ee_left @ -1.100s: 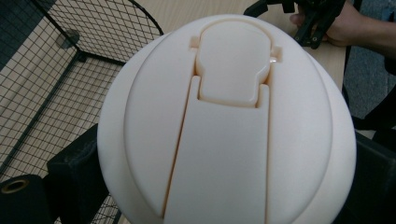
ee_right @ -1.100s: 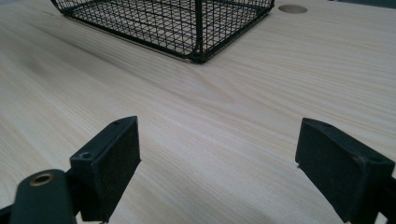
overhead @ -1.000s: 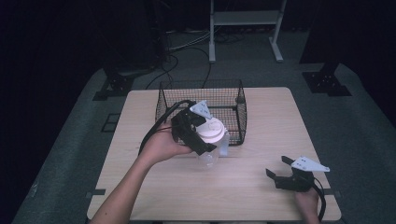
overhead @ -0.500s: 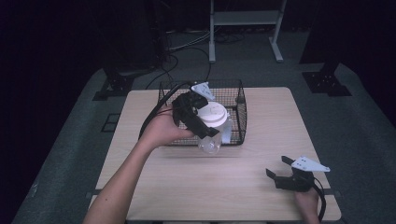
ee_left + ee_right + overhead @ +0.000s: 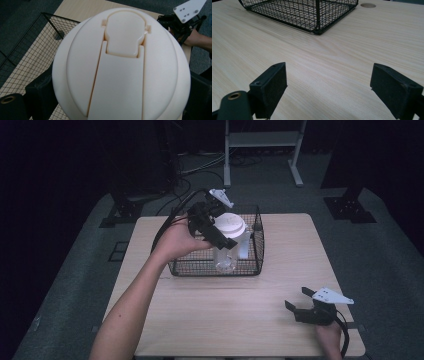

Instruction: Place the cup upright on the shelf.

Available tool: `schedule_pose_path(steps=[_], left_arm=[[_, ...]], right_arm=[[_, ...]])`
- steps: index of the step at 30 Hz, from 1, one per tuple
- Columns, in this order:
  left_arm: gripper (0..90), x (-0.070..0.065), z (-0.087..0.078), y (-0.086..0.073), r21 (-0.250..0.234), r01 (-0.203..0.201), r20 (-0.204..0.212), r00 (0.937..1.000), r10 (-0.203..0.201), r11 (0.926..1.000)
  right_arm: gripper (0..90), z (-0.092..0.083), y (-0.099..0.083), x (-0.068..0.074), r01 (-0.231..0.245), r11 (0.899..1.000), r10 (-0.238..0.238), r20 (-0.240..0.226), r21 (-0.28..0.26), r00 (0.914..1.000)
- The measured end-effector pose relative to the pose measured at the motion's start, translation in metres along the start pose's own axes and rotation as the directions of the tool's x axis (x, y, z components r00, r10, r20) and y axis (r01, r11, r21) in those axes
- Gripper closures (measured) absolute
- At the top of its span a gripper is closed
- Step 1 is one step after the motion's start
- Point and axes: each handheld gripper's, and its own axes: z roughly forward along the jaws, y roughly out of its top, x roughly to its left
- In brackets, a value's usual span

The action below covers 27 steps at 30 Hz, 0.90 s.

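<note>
Left gripper point(image 5: 221, 236) clamped on a clear plastic pitcher point(image 5: 227, 251) just below its white lid point(image 5: 229, 225), jaws pressed to either side of the neck (seen at both sides of the lid point(image 5: 121, 67) in the left gripper view). Pitcher held upright, long axis vertical, lid facing up, its lower part down inside the black wire basket point(image 5: 250, 266) and its white handle point(image 5: 243, 246) toward the basket's right wall. Could not tell whether its base touched the basket floor. Basket stood at the middle of the table's point(image 5: 215, 320) far edge. Right gripper point(image 5: 301, 306) rested low near the table's near right corner, jaws spread wide with nothing between them, pointed toward the basket point(image 5: 307, 12) across bare wood point(image 5: 332, 65).
</note>
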Motion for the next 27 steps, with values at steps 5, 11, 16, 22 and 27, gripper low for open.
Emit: schedule_pose_path(steps=[5, 11, 16, 22, 27], left_arm=[[5.2, 0.009, 0.003, 0.007, 0.011, 0.009, -0.009, 0.9999, -0.009, 0.9999], [5.2, 0.026, 0.007, 0.015, 0.014, 0.042, -0.026, 0.9988, -0.041, 0.9990], [5.2, 0.038, 0.009, 0.016, 0.009, 0.070, -0.043, 0.9967, -0.069, 0.9975], [5.2, 0.054, 0.016, 0.013, 0.013, 0.119, -0.067, 0.9908, -0.118, 0.9928], [5.2, 0.067, 0.027, 0.011, 0.031, 0.156, -0.098, 0.9836, -0.152, 0.9873]], right_arm=[[12.9, 0.000, 0.000, 0.000, -0.006, 1.000, 0.006, 0.000, 0.001, 1.0000], [12.9, 0.000, 0.000, 0.000, -0.009, 1.000, 0.009, 0.000, 0.000, 1.0000], [12.9, 0.000, 0.000, 0.000, -0.010, 1.000, 0.010, -0.001, 0.000, 0.9999], [12.9, -0.001, 0.000, 0.000, -0.013, 1.000, 0.013, -0.003, 0.001, 0.9999], [12.9, -0.001, 0.000, 0.000, -0.015, 1.000, 0.015, -0.004, 0.000, 0.9999]])
